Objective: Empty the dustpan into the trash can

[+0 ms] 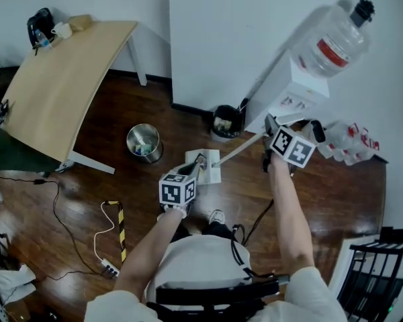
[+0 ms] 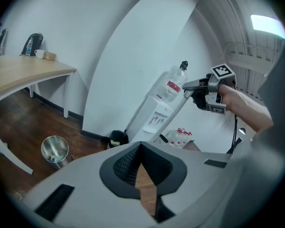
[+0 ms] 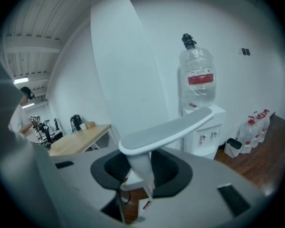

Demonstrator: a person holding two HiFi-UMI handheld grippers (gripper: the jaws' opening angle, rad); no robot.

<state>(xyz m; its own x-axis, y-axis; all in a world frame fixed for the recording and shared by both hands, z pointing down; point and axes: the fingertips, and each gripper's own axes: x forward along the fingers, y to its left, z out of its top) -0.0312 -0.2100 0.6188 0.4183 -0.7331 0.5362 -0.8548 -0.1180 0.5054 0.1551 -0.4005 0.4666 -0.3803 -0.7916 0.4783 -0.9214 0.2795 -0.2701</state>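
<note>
A white long-handled dustpan [image 1: 209, 172] hangs above the wooden floor in front of me. Its pale handle [image 1: 242, 147] slants up to my right gripper [image 1: 270, 131], which is shut on the handle's flat top grip [image 3: 166, 132]. My left gripper [image 1: 196, 165] is over the pan's near edge, with its tips together [image 2: 141, 146]. Nothing shows between them; only floor appears through the gap. The pan itself is hidden in the left gripper view. The round steel trash can [image 1: 143, 141] stands on the floor to the pan's left, with some litter inside [image 2: 55, 148].
A small black bin [image 1: 226, 121] sits by the wall next to a white water dispenser [image 1: 289, 89] carrying a big bottle [image 1: 332, 42]. A wooden table [image 1: 60, 86] is at the left. Cables and a power strip [image 1: 109, 268] lie on the floor, along with striped tape [image 1: 121, 230].
</note>
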